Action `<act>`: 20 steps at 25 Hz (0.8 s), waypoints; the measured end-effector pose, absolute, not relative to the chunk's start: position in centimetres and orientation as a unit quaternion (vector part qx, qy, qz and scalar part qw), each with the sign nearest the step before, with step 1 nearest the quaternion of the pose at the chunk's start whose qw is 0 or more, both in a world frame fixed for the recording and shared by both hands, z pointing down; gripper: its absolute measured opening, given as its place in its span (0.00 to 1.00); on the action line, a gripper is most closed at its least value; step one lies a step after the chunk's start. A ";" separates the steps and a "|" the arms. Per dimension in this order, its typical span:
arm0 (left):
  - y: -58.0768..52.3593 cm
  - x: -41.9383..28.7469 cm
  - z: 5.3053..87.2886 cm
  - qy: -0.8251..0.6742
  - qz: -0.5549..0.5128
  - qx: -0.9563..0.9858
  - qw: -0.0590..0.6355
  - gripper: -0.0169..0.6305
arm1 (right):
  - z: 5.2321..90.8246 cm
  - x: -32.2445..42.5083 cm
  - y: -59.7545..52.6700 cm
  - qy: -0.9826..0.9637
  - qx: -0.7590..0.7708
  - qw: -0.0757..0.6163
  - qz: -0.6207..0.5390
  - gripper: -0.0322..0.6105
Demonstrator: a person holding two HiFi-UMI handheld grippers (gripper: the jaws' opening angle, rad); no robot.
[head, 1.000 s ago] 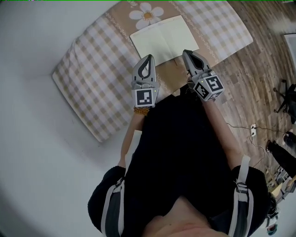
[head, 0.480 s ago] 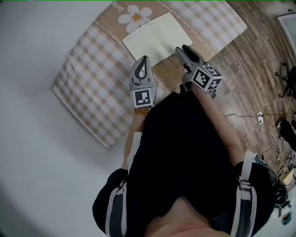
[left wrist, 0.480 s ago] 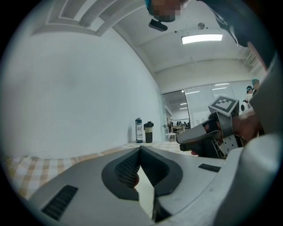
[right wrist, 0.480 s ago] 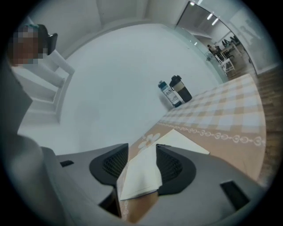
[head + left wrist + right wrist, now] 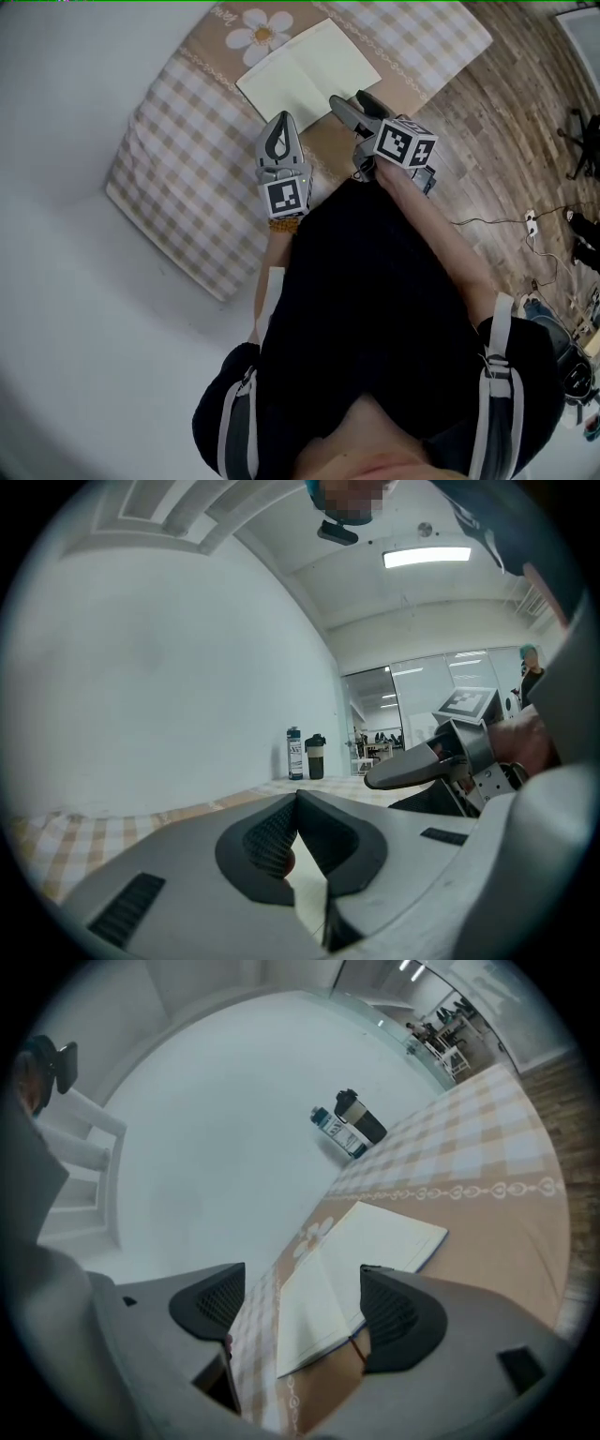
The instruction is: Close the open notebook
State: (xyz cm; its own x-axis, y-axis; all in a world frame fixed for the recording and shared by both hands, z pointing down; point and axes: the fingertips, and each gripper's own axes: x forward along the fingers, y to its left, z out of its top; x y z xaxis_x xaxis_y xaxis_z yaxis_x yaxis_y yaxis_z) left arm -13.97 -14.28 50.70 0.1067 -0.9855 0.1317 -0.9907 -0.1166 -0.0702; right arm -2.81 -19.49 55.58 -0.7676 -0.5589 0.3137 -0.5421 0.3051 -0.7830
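Note:
An open notebook point(image 5: 305, 67) with blank cream pages lies flat on a checked tablecloth point(image 5: 187, 159), beside a printed daisy point(image 5: 260, 34). My right gripper point(image 5: 354, 101) is just in front of the notebook's near right corner, rolled onto its side, jaws opening. In the right gripper view the jaws of my right gripper point(image 5: 305, 1302) stand wide apart. The notebook point(image 5: 342, 1274) lies ahead of them, and the pads do not touch it. My left gripper point(image 5: 279, 120) is shut and empty, near the notebook's near left corner. The left gripper view shows my left gripper point(image 5: 295, 799) with its pads pressed together.
Two drink bottles point(image 5: 352, 1124) stand at the far end of the table by the white wall. The table's right edge drops to a wooden floor point(image 5: 506, 122) with cables. The person's dark torso fills the lower head view.
The right gripper has rolled onto its side, sunk a little toward the table, and its jaws have gone from shut to wide apart. The left gripper has stayed put.

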 end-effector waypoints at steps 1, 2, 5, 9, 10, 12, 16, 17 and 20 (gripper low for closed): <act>-14.3 -14.0 50.9 -0.665 0.076 0.743 0.019 0.03 | 55.9 -2.8 -19.5 0.799 -0.340 0.012 -0.496 0.66; -14.3 -14.0 51.0 -0.666 0.076 0.742 0.021 0.03 | 56.2 -2.8 -19.6 0.790 -0.339 0.017 -0.510 0.66; -14.5 -14.0 51.0 -0.665 0.074 0.743 0.019 0.03 | 56.6 -2.9 -20.0 0.767 -0.343 0.033 -0.541 0.68; -14.4 -13.8 51.1 -0.665 0.073 0.743 0.021 0.03 | 57.5 -2.3 -20.0 0.740 -0.356 0.046 -0.570 0.68; -14.4 -13.7 51.1 -0.664 0.074 0.744 0.021 0.03 | 57.8 -2.1 -20.0 0.735 -0.360 0.047 -0.573 0.68; -14.5 -13.6 51.0 -0.663 0.076 0.744 0.018 0.03 | 58.2 -1.8 -20.0 0.724 -0.367 0.050 -0.582 0.68; -14.6 -13.3 51.1 -0.660 0.079 0.747 0.018 0.03 | 59.4 -1.3 -20.0 0.688 -0.378 0.066 -0.616 0.68; -14.6 -13.3 51.1 -0.659 0.079 0.748 0.017 0.03 | 59.7 -1.2 -20.0 0.679 -0.380 0.071 -0.624 0.68; -14.5 -13.4 51.1 -0.660 0.078 0.747 0.018 0.03 | 60.4 -0.9 -20.1 0.659 -0.383 0.080 -0.642 0.68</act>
State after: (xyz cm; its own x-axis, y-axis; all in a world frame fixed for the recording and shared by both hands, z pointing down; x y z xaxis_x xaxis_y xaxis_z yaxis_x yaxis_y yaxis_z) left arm -13.42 -14.55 51.10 0.1172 -0.9833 0.1394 -0.9887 -0.1287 -0.0764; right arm -0.95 -20.11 60.44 -0.6939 -0.6073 0.3869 -0.4021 -0.1189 -0.9078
